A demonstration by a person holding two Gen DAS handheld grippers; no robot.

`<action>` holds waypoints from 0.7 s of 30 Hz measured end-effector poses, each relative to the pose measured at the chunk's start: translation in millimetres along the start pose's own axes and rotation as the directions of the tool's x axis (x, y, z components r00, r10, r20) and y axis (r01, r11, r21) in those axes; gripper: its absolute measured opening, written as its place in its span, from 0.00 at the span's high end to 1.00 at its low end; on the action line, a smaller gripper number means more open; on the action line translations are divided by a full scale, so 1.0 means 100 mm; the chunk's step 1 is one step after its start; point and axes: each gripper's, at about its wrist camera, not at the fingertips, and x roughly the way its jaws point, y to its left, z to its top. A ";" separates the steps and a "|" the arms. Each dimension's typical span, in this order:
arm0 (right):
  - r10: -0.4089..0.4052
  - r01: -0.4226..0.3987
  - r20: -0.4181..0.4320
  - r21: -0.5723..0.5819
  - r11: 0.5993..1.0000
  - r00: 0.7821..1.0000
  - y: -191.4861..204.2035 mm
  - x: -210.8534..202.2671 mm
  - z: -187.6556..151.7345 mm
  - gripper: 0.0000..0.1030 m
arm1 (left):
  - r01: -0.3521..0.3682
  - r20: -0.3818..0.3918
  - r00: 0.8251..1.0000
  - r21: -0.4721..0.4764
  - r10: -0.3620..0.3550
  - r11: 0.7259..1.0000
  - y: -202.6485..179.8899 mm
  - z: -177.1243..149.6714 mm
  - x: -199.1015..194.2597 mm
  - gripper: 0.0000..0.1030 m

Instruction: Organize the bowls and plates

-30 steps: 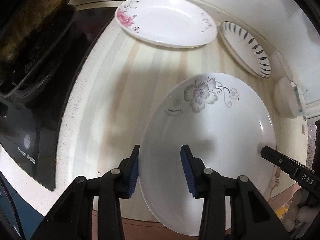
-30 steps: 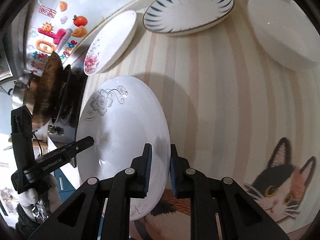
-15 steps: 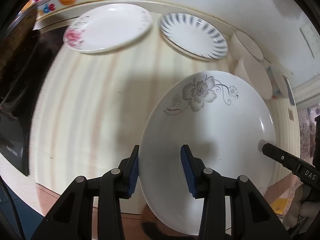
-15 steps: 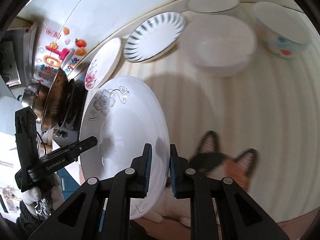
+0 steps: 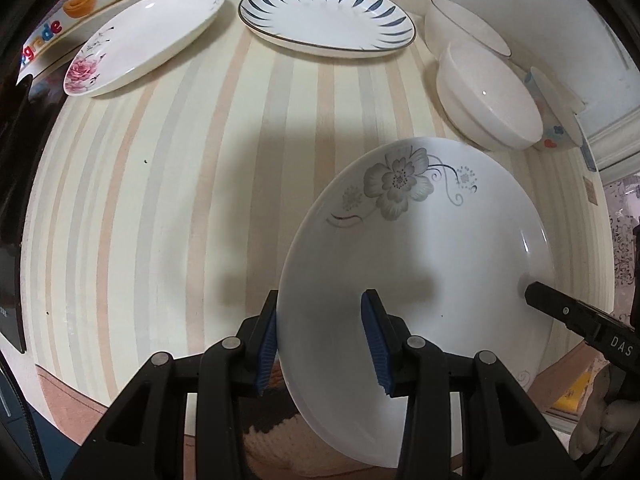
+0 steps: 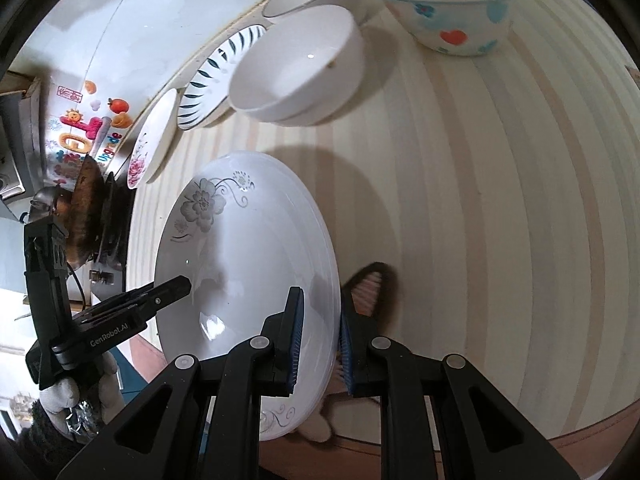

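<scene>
We count three plates: a grey-flower plate (image 5: 416,264), a pink-flower plate (image 5: 144,40) and a blue-leaf plate (image 5: 326,20). Beside the blue-leaf plate we count three bowls: two white bowls (image 5: 486,98) and one heart-patterned bowl (image 6: 452,8).

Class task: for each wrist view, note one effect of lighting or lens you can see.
Left wrist view: the white plate with a grey flower casts a dark shadow on the striped tabletop, whose stripes bow outward.
Right wrist view: small glare spots on that plate; black vignette corners.
</scene>
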 end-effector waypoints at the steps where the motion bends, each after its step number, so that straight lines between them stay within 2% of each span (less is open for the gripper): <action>1: 0.000 0.000 -0.001 0.001 1.000 1.000 -0.01 0.01 0.00 0.82 | -0.004 -0.002 1.000 0.001 0.004 1.000 -0.01 0.01 0.02 0.64; 8: 0.006 -0.006 -0.014 0.006 1.000 1.000 -0.09 0.06 -0.01 0.82 | -0.037 -0.013 0.999 0.020 0.037 0.999 -0.09 0.08 0.11 0.64; 12: 0.021 -0.021 -0.058 0.010 1.000 0.998 -0.08 0.06 0.03 0.81 | -0.043 -0.003 0.999 0.020 0.043 0.999 -0.11 0.15 0.01 0.64; 18: 0.017 -0.018 -0.031 -0.012 1.000 0.999 -0.04 -0.28 0.16 0.80 | -0.055 0.093 0.994 -0.005 0.055 0.998 -0.09 0.28 -0.55 0.63; 21: 0.043 -0.043 -0.005 -0.040 0.998 0.999 0.11 -0.49 0.25 0.74 | -0.057 0.174 0.982 -0.054 0.066 0.997 0.02 0.44 -0.96 0.62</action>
